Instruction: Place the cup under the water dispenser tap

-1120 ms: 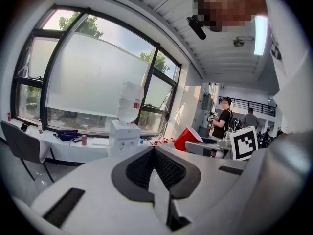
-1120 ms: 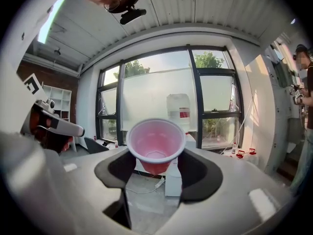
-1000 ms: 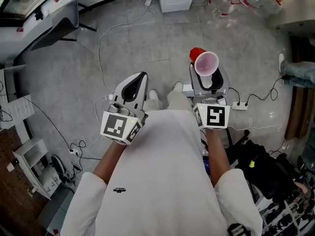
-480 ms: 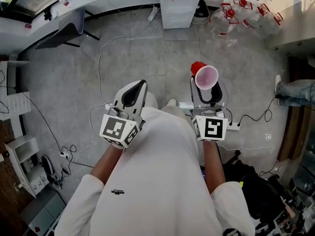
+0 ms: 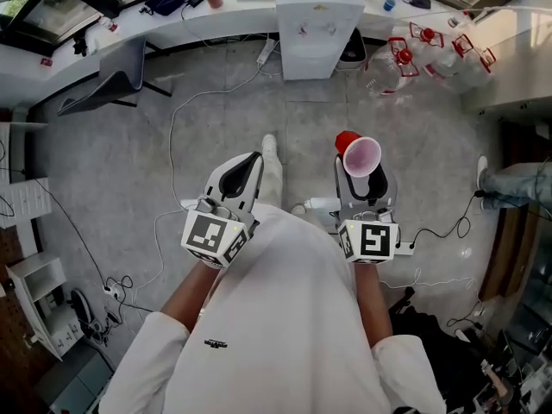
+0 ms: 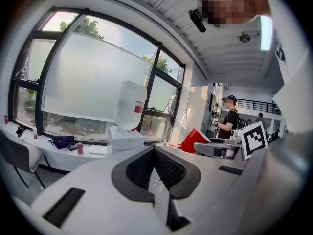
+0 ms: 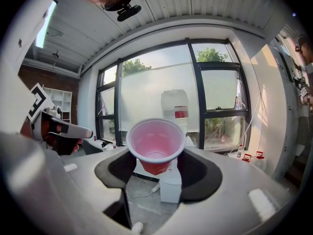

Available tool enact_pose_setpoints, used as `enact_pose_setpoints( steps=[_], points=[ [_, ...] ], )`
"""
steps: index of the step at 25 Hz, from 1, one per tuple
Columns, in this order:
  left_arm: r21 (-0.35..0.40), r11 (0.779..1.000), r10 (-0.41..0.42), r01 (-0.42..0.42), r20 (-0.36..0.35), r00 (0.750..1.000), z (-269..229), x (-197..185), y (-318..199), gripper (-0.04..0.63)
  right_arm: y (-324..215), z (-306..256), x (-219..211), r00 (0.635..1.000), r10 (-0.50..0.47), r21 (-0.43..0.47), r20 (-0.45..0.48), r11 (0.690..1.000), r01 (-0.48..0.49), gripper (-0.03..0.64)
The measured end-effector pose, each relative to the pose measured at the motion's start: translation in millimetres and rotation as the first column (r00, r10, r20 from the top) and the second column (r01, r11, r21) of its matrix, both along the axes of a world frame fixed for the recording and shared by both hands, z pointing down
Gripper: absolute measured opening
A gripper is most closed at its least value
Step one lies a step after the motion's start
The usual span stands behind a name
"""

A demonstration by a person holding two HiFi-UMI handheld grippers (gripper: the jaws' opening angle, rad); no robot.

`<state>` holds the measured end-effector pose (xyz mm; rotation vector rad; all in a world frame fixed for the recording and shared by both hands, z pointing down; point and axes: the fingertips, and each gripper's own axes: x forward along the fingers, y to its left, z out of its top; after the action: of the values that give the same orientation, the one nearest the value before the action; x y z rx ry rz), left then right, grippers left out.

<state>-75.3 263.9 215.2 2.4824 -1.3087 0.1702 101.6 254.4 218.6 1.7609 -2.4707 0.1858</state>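
Note:
A red plastic cup [image 5: 360, 154] with a pale pink inside sits between the jaws of my right gripper [image 5: 362, 172], mouth tilted back toward me. In the right gripper view the cup [image 7: 156, 148] fills the gap and both pads press its sides. The white water dispenser [image 5: 317, 20] stands ahead by the window counter. It carries a large clear bottle [image 7: 174, 109], and its body [image 7: 171, 187] shows below the cup. My left gripper [image 5: 251, 159] is held level beside the right one, jaws closed together and empty. The left gripper view shows the dispenser [image 6: 126, 138] and the cup [image 6: 194, 139].
Several empty water bottles [image 5: 423, 46] lie on the floor right of the dispenser. A grey chair [image 5: 112, 80] stands at the left, and cables [image 5: 177, 102] cross the floor. Someone's shoe and leg [image 5: 509, 179] show at the right edge. A person in black [image 6: 229, 124] stands in the distance.
Both grippers and the cup have moved forward across the floor. The dispenser and the counter have come into the head view at the top and are nearer.

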Motion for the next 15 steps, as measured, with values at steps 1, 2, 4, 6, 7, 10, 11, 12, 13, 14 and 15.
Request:
enact_pose_setpoints(
  steps=[1,2,4,6,7,10,11,12,13,14,15],
  points=[
    [0.002,1.0,0.007,-0.007,0.0,1.0,-1.4,-0.5,-17.6,0.006,-14.7,-0.7,-1.8,1.0,0.003,-0.003,0.004,1.0,-0.003,0.274],
    [0.003,1.0,0.015,-0.015,0.001,1.0,-2.8,-1.6,-35.8,0.006,-29.8,-1.7,-4.2,1.0,0.005,-0.006,0.006,1.0,-0.005,0.274],
    [-0.001,1.0,0.029,-0.029,-0.001,1.0,-3.3,-5.3,-73.6,0.006,-61.7,-4.5,-10.4,1.0,0.009,-0.008,0.003,1.0,-0.009,0.273],
    [-0.014,0.999,0.049,-0.049,-0.005,0.999,-3.1,-9.7,-109.5,0.006,-92.1,-8.0,-17.7,1.0,0.013,-0.007,-0.006,1.0,-0.013,0.273],
    [-0.02,0.998,0.059,-0.059,-0.007,0.998,-3.7,-12.1,-125.5,0.006,-105.8,-9.9,-21.3,1.0,0.016,-0.006,-0.013,1.0,-0.016,0.273],
    [-0.025,0.996,0.088,-0.088,-0.013,0.996,-8.2,-20.3,-173.2,0.006,-148.4,-16.4,-29.0,0.999,0.04,-0.004,-0.024,0.999,-0.04,0.272],
    [-0.024,0.995,0.097,-0.097,-0.015,0.995,-9.8,-23.1,-189.1,0.006,-162.8,-18.4,-31.2,0.999,0.049,-0.004,-0.023,0.999,-0.049,0.272],
    [-0.023,0.994,0.106,-0.107,-0.016,0.994,-11.2,-25.5,-204.2,0.006,-176.7,-20.0,-33.3,0.998,0.057,-0.004,-0.023,0.998,-0.057,0.272],
    [-0.02,0.993,0.116,-0.116,-0.017,0.993,-12.4,-27.4,-218.5,0.006,-189.6,-21.2,-35.3,0.998,0.065,-0.005,-0.025,0.998,-0.065,0.272],
    [-0.018,0.992,0.125,-0.125,-0.019,0.992,-13.1,-28.6,-231.6,0.006,-201.4,-22.0,-37.0,0.997,0.071,-0.005,-0.028,0.997,-0.071,0.272],
    [-0.015,0.991,0.133,-0.134,-0.019,0.991,-13.3,-29.4,-243.3,0.006,-212.0,-22.5,-38.6,0.997,0.076,-0.006,-0.031,0.997,-0.077,0.272]
  ],
)
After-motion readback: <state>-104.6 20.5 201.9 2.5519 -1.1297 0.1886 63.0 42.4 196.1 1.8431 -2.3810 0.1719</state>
